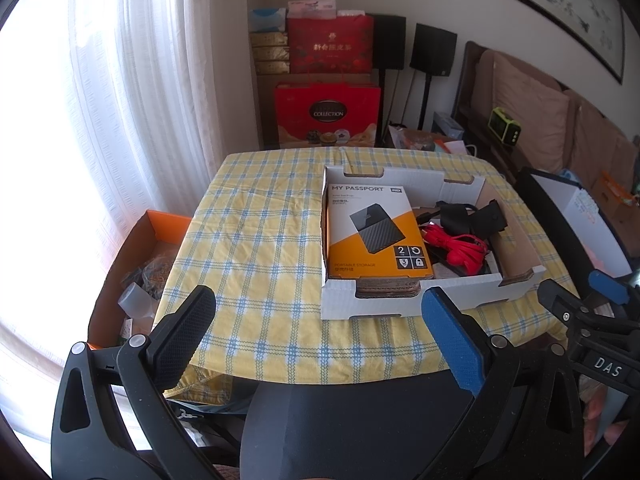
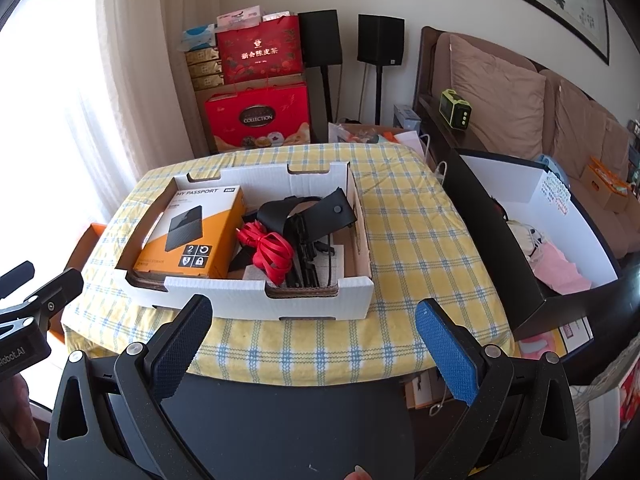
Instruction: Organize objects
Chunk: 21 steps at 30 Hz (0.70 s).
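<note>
Cardboard, white and corrugated, forms the tray (image 2: 256,300) on the checked surface (image 2: 420,248), and everything to organize already sits inside it. From the left: the hard drive box (image 2: 192,236), the red cable (image 2: 268,252), the black strap (image 2: 308,212). Both left tongs (image 1: 316,328) and right tongs (image 2: 314,336) hang spread apart and empty, short of the tray. Judging by this, either sorting has not begun or it is finished; any next move means reaching forward over the near wall. Curtains (image 1: 132,80) stand left, gift boxes (image 1: 328,114) behind, a sofa (image 2: 560,112) right.
</note>
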{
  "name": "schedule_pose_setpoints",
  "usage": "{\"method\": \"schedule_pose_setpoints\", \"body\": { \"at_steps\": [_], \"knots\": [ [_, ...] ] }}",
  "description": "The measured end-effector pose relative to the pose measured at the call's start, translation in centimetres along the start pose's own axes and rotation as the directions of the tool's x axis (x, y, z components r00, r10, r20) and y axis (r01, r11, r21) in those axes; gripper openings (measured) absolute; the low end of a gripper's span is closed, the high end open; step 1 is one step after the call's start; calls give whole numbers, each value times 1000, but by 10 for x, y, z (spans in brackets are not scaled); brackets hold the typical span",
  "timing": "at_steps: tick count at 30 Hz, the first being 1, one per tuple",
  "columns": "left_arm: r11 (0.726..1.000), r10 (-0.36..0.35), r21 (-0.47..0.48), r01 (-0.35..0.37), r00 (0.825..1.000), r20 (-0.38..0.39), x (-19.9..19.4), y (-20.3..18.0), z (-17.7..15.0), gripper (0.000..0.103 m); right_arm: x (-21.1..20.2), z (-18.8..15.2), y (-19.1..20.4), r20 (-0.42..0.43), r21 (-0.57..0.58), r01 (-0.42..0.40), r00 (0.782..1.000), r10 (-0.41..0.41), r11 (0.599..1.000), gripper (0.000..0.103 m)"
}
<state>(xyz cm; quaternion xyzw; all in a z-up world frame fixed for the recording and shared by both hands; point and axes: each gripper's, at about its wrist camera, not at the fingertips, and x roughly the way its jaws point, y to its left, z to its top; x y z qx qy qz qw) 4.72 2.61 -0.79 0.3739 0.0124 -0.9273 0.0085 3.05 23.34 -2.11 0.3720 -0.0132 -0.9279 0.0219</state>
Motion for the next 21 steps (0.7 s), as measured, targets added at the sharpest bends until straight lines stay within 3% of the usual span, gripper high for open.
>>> {"method": "schedule_pose_setpoints", "body": {
  "at_steps": [21],
  "knots": [
    [1000, 0, 1, 0, 1000, 0, 0, 1, 0, 103, 0, 0, 0, -2, 1, 0, 1000, 0, 1000, 102]
  ]
}}
